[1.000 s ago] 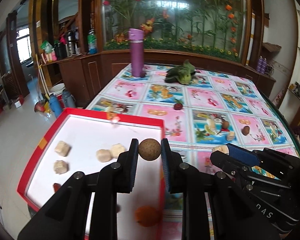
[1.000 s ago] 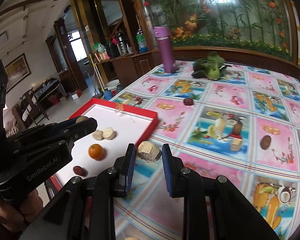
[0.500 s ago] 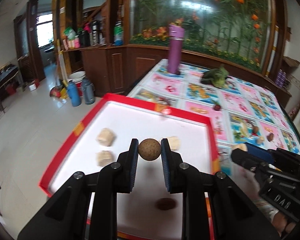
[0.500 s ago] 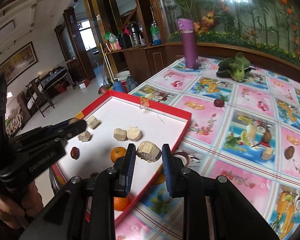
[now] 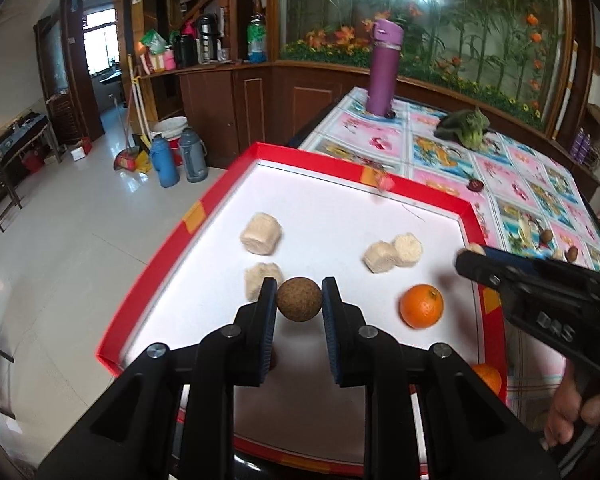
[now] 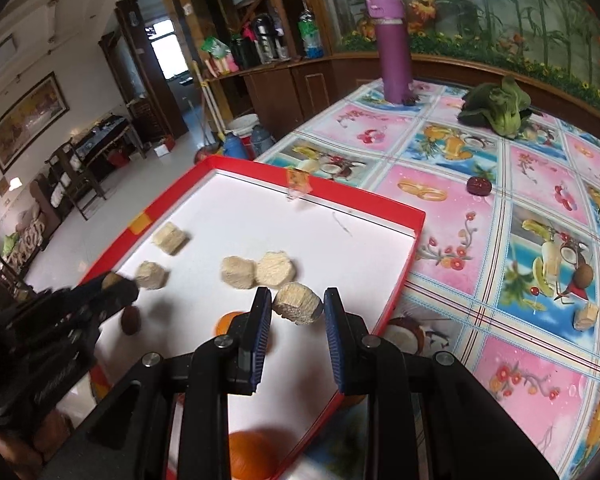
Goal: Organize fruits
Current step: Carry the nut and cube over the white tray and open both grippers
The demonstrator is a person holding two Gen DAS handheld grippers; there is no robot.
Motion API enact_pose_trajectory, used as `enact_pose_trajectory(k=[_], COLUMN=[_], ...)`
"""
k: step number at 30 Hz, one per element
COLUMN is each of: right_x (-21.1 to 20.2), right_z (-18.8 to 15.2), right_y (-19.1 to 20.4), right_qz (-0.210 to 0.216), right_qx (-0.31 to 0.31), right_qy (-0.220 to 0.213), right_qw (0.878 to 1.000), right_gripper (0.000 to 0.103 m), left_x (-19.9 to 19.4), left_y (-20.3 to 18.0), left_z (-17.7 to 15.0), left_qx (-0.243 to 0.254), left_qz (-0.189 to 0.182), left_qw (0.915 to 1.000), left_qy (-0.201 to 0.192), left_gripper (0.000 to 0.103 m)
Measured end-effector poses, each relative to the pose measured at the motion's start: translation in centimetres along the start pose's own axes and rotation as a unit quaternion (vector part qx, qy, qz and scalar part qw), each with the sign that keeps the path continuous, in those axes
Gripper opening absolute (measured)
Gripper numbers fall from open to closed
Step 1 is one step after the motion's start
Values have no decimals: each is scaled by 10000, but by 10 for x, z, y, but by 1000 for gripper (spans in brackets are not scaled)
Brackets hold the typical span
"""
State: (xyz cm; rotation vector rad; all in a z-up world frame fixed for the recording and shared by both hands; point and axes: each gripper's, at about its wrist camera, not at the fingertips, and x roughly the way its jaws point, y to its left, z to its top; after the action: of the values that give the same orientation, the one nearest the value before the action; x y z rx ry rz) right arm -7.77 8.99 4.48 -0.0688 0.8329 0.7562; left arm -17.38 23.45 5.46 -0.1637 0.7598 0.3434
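My left gripper (image 5: pixel 299 300) is shut on a round brown fruit (image 5: pixel 299 300), held above the white floor of a red-rimmed tray (image 5: pixel 148 264). My right gripper (image 6: pixel 296 305) is shut on a pale sugarcane chunk (image 6: pixel 298 303) over the tray's (image 6: pixel 404 280) right side. Several pale chunks (image 5: pixel 261 233) (image 6: pixel 276 268) lie in the tray with an orange (image 5: pixel 421 306) and a dark red fruit (image 6: pixel 131 320). In the left wrist view the right gripper (image 5: pixel 472 254) enters from the right. In the right wrist view the left gripper (image 6: pixel 114 282) shows at the left.
A flowered tablecloth (image 6: pixel 500 216) carries a purple flask (image 6: pixel 391 48), a leafy green vegetable (image 6: pixel 496 110), a dark red fruit (image 6: pixel 479 186), a brown fruit (image 6: pixel 582 275) and a pale chunk (image 6: pixel 586 315). A second orange (image 6: pixel 252 454) lies near the tray's front edge. The tray overhangs the floor at left.
Both grippers have moved left and further over the tray with their loads still held. The tray's contents now lie nearer below them.
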Motion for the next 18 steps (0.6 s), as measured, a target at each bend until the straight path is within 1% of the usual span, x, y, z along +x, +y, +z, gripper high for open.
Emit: enact_pose_trajectory(k=[5,10,12,13,14,15,16,17,18], right_x=[21,30,29,28,27,24,20,17,10], right_z=[3,1,0,1,1,1,1,1,2], right_y=[-3,0,0,1,2,1,0,0,-1], right_qz=[7,186,255,258,280,350,429,471,495], right_qx=[141,233,250,237,233,244,266,279,282], right_qy=[297,531,550,560,566,536,475,408,307], right_qw=[9995,9981,9978,9978,9977,9976,9976,9977,9979], right_gripper=[25,26,26,29,30,33,36,37,37], left_x=[5,15,17,17,16,16,15,13,12], left_y=[-7,-3,-2,-2,-2,-1,-1,-1,-1], left_z=[-1,-4,-3,-3,-3,-2,-2,-1,0], left_qx=[104,12,-10,-26,-43,-72,-103,-131,-133], left_qz=[-23,90,111,106,113,160,212,243,270], left_qw=[9999,9995,9993,9993,9993,9992,9991,9991,9992], left_qy=[96,300,351,366,366,356,346,309,276], left_gripper=[24,25,26,30,41,48,63,68,68])
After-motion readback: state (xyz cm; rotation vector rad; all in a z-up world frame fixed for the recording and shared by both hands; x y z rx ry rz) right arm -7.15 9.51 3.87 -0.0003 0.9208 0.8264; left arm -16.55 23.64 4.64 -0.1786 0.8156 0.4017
